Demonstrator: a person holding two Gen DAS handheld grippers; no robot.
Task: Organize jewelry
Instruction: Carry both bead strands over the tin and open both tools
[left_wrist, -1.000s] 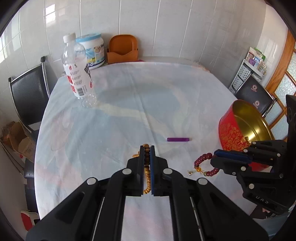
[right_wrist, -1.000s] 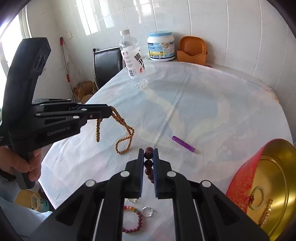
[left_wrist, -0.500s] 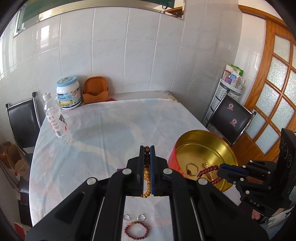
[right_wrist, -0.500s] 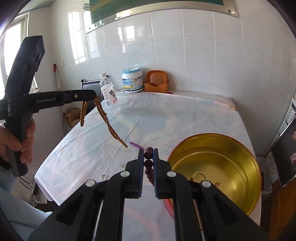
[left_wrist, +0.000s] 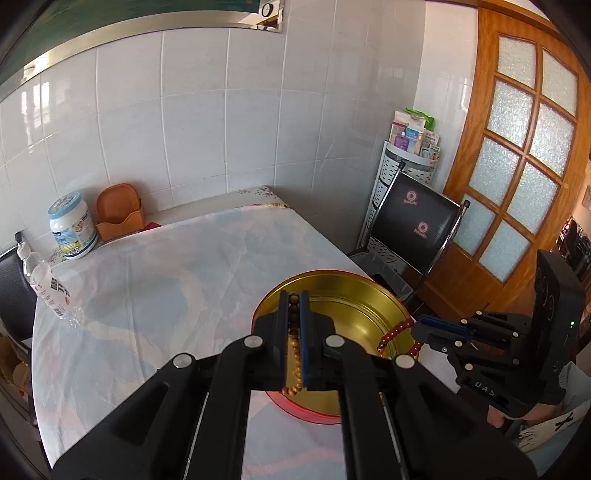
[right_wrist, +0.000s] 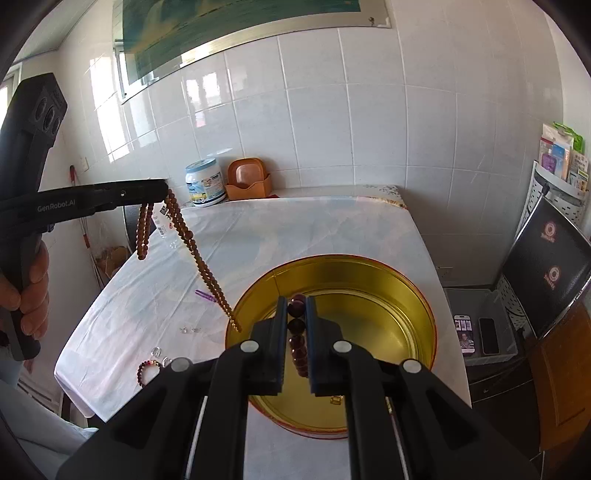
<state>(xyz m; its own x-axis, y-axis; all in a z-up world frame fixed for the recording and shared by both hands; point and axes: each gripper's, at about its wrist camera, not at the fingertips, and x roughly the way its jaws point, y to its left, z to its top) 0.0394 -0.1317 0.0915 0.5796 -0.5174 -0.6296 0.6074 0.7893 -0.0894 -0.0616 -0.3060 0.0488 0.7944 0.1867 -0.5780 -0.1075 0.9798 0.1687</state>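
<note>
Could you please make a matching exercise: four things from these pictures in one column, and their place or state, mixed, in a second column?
Things:
1. brown bead strand
2. dark red bead bracelet
3. purple stick
4. gold tin

Places or states:
A. lying on the tablecloth
B. clamped in the right gripper
C. open, near the table edge
D. hanging from the left gripper

Pairs: 1-D, 2-B, 3-A, 4-C

The tin (right_wrist: 424, 314) is gold inside, red outside. One bead string (right_wrist: 207, 269) is amber-brown, the other (right_wrist: 297, 343) dark maroon. The surface (left_wrist: 166, 280) wears pale blue-and-pink marbled cloth. Both tongs are black.
</note>
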